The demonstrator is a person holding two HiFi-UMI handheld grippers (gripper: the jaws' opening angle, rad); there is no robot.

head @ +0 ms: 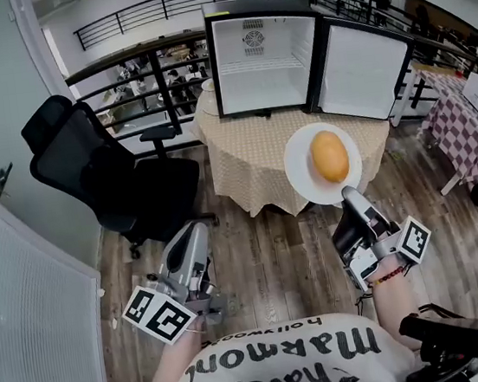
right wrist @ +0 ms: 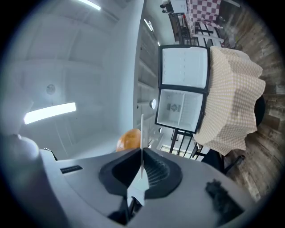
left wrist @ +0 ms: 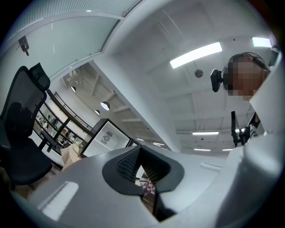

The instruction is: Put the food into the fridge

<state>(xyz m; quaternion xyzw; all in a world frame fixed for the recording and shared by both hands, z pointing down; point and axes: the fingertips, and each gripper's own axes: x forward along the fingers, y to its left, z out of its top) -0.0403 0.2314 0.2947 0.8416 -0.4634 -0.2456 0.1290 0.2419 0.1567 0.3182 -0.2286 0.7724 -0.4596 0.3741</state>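
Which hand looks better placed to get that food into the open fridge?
The right. The right gripper has its fingers pinched on the rim of the white plate that carries the yellow-orange food, and it faces the open fridge. The left gripper is empty and shut, nearer the office chair.

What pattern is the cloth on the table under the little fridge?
The tablecloth has a fine beige check, clearest in the right gripper view.

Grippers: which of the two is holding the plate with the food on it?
The right gripper: its jaws are clamped on the rim of the white plate carrying the yellow-orange food. The left gripper holds nothing.
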